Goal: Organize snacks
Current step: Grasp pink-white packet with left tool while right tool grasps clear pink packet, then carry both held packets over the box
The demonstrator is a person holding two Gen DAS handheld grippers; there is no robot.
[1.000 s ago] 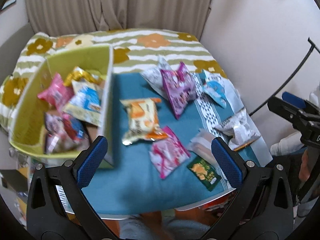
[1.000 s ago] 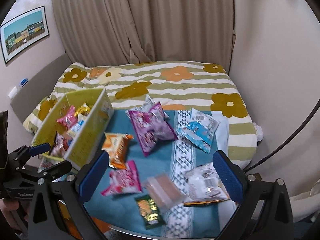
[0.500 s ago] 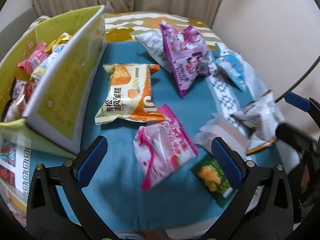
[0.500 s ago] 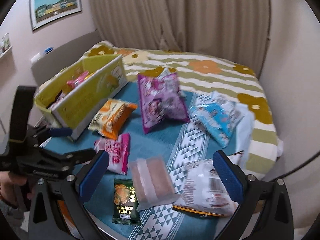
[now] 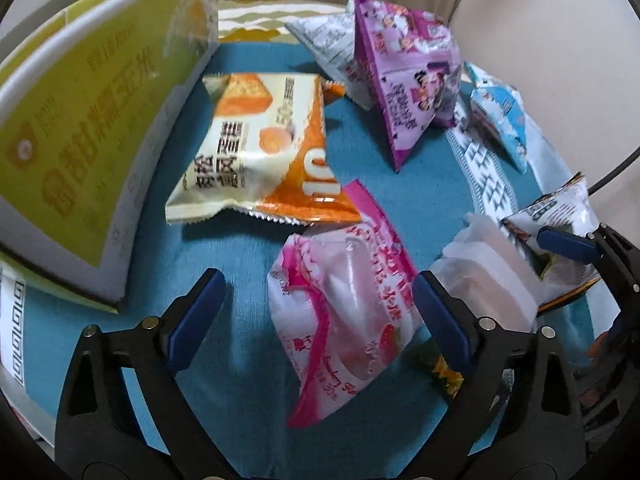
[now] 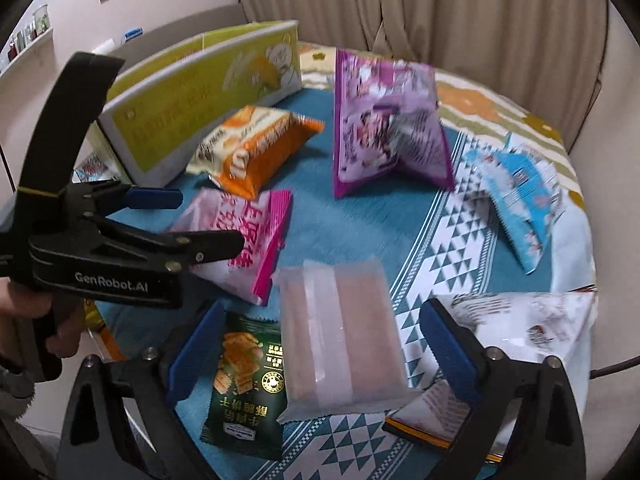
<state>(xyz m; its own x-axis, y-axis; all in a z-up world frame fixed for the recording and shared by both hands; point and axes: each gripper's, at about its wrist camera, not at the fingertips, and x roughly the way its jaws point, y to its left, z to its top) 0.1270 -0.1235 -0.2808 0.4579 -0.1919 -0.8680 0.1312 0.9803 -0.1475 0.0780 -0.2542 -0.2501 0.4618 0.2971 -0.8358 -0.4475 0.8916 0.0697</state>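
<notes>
My left gripper point(image 5: 318, 320) hangs low over a pink strawberry snack packet point(image 5: 344, 300), which lies between its closing jaws; the pads do not press on it. In the right wrist view, my right gripper point(image 6: 322, 348) straddles a translucent pinkish packet point(image 6: 340, 332) and part of a small green cracker packet point(image 6: 244, 380). Its jaws are closing too, with no pad on either packet. The left gripper point(image 6: 188, 222) shows there above the pink packet point(image 6: 248, 232). A yellow-green box point(image 5: 80, 140) stands at the left.
On the round table's teal cloth point(image 6: 360, 220) lie an orange-and-cream packet point(image 5: 260, 152), an upright purple bag point(image 6: 384, 120), a light blue bag point(image 6: 520, 192) and a white bag point(image 6: 532, 320) at the right edge. A flower-striped bed point(image 6: 500, 108) and curtains are behind.
Both grippers have come down close to the table, so the packets look much larger. Both pairs of jaws have narrowed a little. The box's inside is out of sight now.
</notes>
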